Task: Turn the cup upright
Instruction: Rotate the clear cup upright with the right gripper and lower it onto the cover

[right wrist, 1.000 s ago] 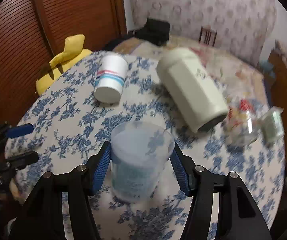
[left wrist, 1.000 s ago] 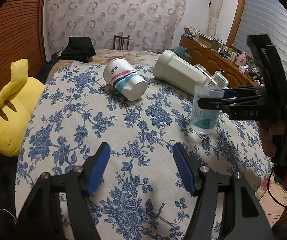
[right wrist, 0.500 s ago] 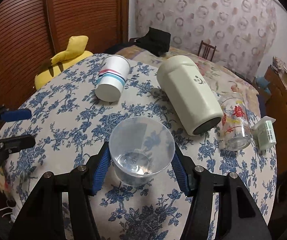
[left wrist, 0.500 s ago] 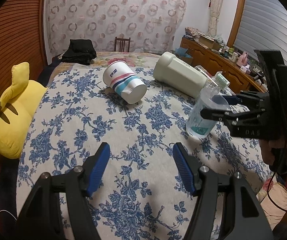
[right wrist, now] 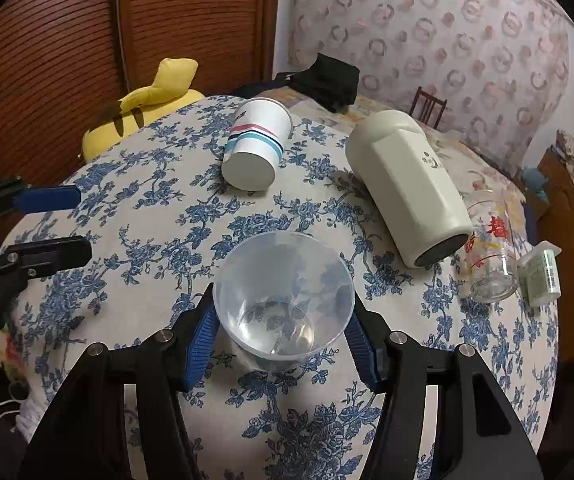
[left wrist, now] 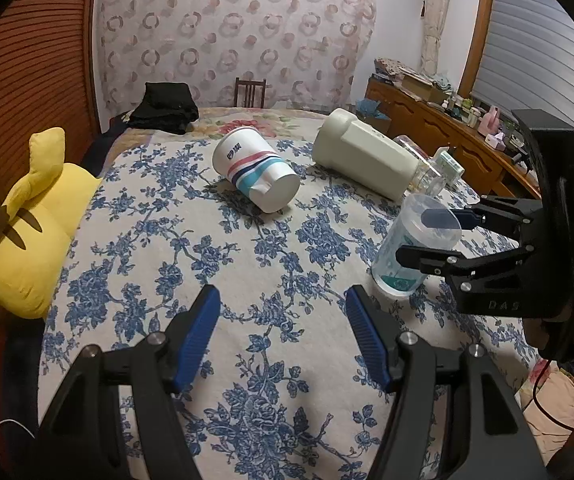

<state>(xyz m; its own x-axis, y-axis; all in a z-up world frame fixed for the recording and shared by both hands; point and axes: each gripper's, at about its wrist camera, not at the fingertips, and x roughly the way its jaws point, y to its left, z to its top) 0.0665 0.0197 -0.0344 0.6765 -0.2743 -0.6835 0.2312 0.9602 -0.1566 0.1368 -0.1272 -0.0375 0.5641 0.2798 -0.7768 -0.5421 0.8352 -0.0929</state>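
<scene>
A clear plastic cup [right wrist: 283, 300] stands mouth-up on the blue-flowered cloth [right wrist: 159, 208]. My right gripper [right wrist: 283, 340] is shut on the cup, a blue pad on each side of it. In the left wrist view the cup [left wrist: 411, 252] stands at the right, a little tilted, its base on the cloth, with the right gripper [left wrist: 433, 236] around it. My left gripper [left wrist: 283, 332] is open and empty above the near part of the cloth, left of the cup.
A white paper cup [left wrist: 255, 174] with red and blue stripes lies on its side. A cream flask [right wrist: 407, 184], a glass jar [right wrist: 487, 248] and a small container [right wrist: 541, 272] also lie on the cloth. A yellow plush [left wrist: 31, 220] sits at the left edge.
The right gripper has turned the clear cup mouth-up and brought it down onto the cloth. The left gripper has hardly moved.
</scene>
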